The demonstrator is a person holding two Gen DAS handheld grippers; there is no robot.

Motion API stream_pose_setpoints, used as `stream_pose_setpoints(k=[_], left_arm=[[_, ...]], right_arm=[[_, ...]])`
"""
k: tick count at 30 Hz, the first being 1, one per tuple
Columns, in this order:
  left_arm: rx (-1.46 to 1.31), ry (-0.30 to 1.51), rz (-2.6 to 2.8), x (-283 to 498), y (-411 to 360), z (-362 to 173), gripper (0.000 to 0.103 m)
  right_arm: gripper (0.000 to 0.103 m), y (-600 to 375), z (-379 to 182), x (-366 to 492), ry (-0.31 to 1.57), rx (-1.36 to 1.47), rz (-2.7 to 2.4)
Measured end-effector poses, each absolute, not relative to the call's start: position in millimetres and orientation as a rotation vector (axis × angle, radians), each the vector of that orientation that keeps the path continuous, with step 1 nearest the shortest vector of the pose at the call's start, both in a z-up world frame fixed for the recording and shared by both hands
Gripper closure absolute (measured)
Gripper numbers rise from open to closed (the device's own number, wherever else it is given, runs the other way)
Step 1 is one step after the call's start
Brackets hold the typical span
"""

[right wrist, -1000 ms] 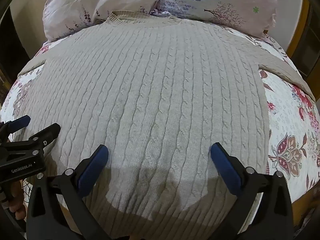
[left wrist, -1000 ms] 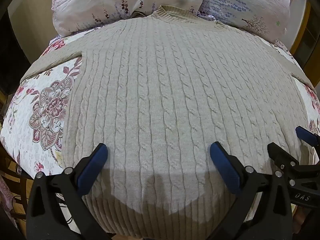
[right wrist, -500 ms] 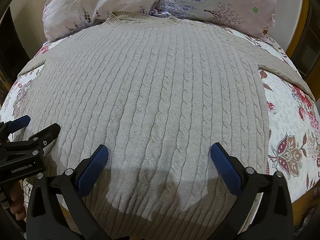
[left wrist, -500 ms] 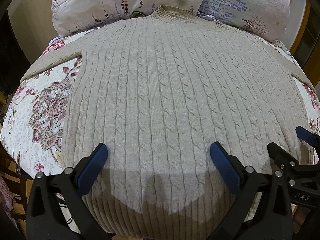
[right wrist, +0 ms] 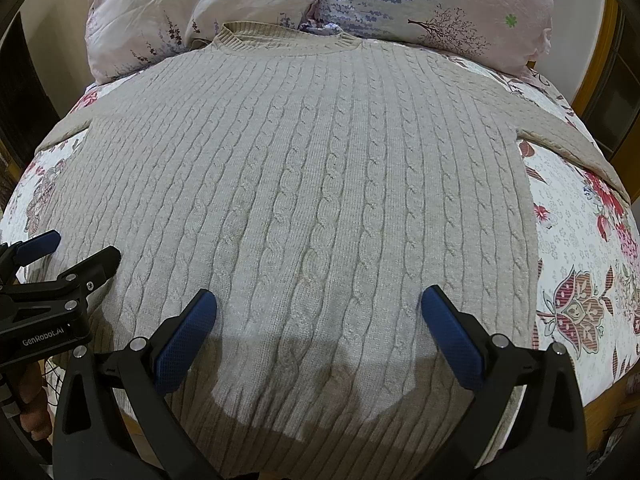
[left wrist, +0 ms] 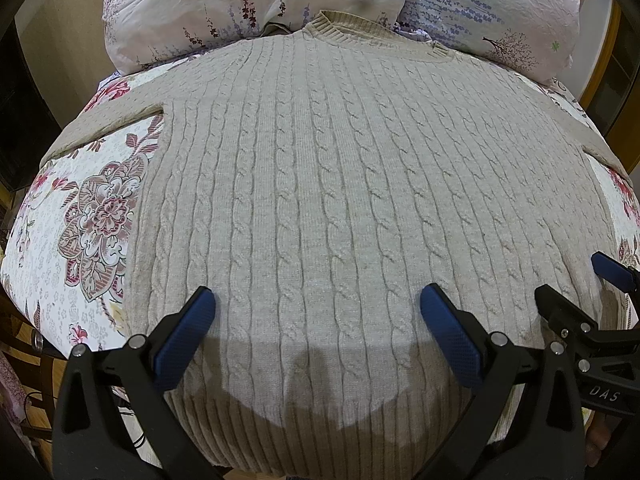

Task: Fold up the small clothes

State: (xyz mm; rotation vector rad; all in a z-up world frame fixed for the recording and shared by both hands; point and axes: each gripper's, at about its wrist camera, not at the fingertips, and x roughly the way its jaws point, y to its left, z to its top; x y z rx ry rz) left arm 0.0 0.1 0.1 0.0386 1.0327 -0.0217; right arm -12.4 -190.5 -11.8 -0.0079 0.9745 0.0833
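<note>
A beige cable-knit sweater (left wrist: 320, 184) lies flat and face up on the flowered bed cover, collar at the far end by the pillows, ribbed hem nearest me. It also fills the right wrist view (right wrist: 304, 184). Its sleeves spread out to both sides. My left gripper (left wrist: 316, 320) is open and empty, hovering over the lower left part of the sweater near the hem. My right gripper (right wrist: 320, 320) is open and empty over the lower right part. Each gripper shows at the edge of the other's view: the right (left wrist: 576, 284) and the left (right wrist: 76, 252).
The flowered bed cover (left wrist: 80, 216) shows bare on the left and on the right (right wrist: 580, 264). Two pale floral pillows (right wrist: 400, 4) lie at the head of the bed, just past the collar. A wooden bed frame (right wrist: 592, 64) borders the right side.
</note>
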Motion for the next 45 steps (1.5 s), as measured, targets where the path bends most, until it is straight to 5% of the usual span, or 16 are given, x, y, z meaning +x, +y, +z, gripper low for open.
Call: stream_pose_setpoints(k=[24,29,33,41,43,45], left_arm=[[0.044,1.045,-0.034,5.8,0.4,0.6,0.002],[-0.065,1.033,-0.050,8.2,16.0,8.9,0.002],[-0.216,0.953,0.006,12.9,45.5,23.9,0.002],[-0.263,0.916,0.124,35.6,91.7,41.7,0.002],[-0.284,0.903,0.132,39.4,108.1,46.8,0.002],[-0.340,0.875,0.159,42.4,132.0,53.9,0.002]], right_arm=[[0.001,-196.3,-9.5,-10.3,0.946,-0.084,0.238],[0.001,-296.7,31.5,20.2,0.807,0.167,0.135],[0.041,-464.8,49.5,56.8,0.700,0.546,-0.137],[0.042,-651.0,-4.7,71.1,0.644,1.084,-0.504],[0.059,-657.6,-18.8,79.5,0.663,1.110,-0.514],[0.093,-658.2,-23.8,89.7,0.664,1.088,-0.505]])
